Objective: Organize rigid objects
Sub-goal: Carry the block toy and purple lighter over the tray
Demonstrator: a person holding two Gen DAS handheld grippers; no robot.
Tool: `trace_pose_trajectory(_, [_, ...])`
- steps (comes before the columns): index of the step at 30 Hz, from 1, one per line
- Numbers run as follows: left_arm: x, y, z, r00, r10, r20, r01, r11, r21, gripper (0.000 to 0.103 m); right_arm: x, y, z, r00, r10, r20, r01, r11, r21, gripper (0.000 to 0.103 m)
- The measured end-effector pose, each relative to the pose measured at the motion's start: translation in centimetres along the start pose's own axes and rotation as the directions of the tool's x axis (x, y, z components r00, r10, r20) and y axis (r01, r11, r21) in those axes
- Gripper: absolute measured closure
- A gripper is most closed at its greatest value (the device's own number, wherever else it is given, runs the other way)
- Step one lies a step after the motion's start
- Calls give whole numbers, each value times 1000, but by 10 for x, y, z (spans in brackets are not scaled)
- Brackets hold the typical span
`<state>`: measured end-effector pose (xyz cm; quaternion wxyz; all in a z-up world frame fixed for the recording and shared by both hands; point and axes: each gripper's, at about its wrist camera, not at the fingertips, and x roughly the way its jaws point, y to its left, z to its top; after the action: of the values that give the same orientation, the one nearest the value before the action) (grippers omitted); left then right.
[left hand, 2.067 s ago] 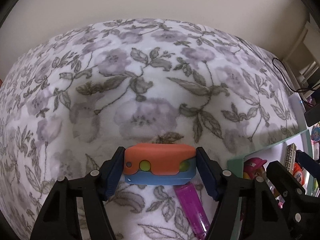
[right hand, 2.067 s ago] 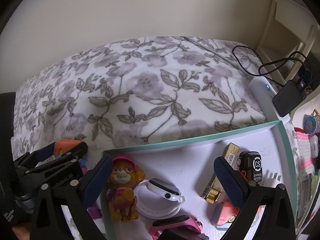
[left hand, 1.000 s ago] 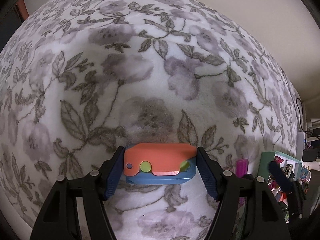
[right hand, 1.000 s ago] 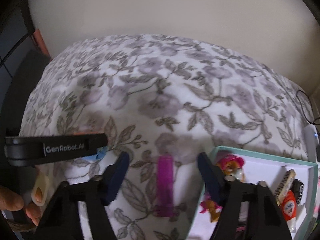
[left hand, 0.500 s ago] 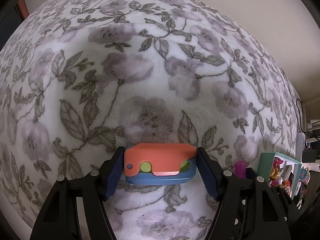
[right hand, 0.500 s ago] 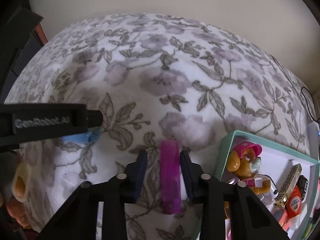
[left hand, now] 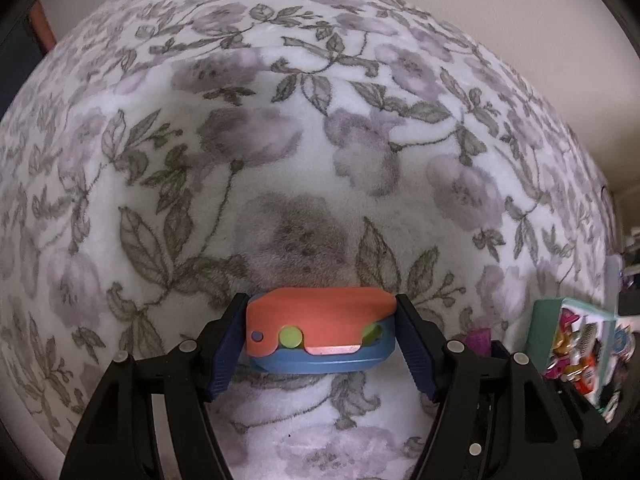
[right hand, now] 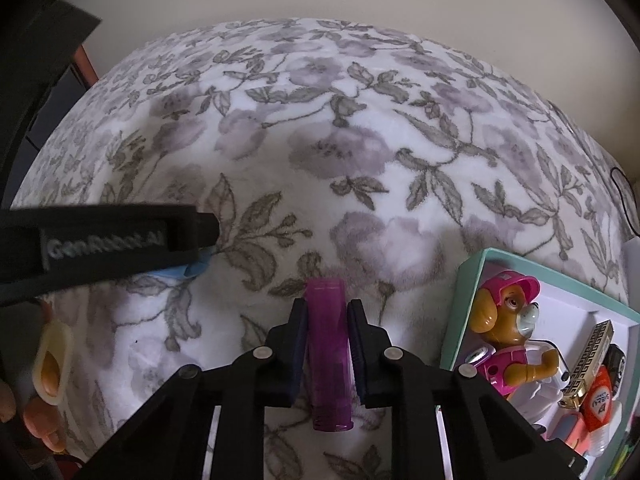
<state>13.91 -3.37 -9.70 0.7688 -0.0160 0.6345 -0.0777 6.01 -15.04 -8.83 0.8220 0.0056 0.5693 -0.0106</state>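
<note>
While both grippers sit low over the floral blanket (right hand: 360, 152), the relation that matters is the purple lighter (right hand: 329, 344) to the right gripper (right hand: 328, 320): it lies lengthwise between the fingers, long axis pointing straight ahead along them, far tip just past the fingertips, near end back toward the camera; the jaws are clenched against its two long sides, so it reads as grasped, though whether it is lifted off the blanket I cannot tell; the teal box (right hand: 466, 304) lies close to the right of this gripper, its near left wall the thing to clear; inside sit a pup figure (right hand: 506, 320) in a pink cap, a gold harmonica-like bar (right hand: 588, 356) and other small items, crowded, so free room looks scarce near the box's left wall; the right hand is clearly the nearer one to the box.

The left gripper (left hand: 320, 336) grasps an orange-and-blue toy (left hand: 320, 334) crosswise, long axis spanning finger to finger, jaws closed on its short ends; it sits further left on the blanket; in its view the box (left hand: 548, 332) shows far right, with the lighter's tip (left hand: 480, 340) between; the left gripper's black body (right hand: 100, 240) crosses the left edge of the right view, well apart from the lighter, not blocking the path to the box.
</note>
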Motion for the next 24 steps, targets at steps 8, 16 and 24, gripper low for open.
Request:
trace_pose_trajectory(8, [1, -8, -3, 1000, 30, 8, -30, 999, 22, 31, 0, 7, -3, 999, -47, 15, 47, 998, -32, 81])
trace_pose_trajectory(16, [-1, 2, 0, 1000, -9, 9, 9, 1000, -19, 31, -3, 6, -4, 999, -36, 23, 37, 999, -24, 82])
trace_pose_trajectory(24, [-18, 7, 4, 997, -40, 59, 42, 998, -38, 31, -22, -6, 1, 997, 1, 76, -4, 999, 37, 82])
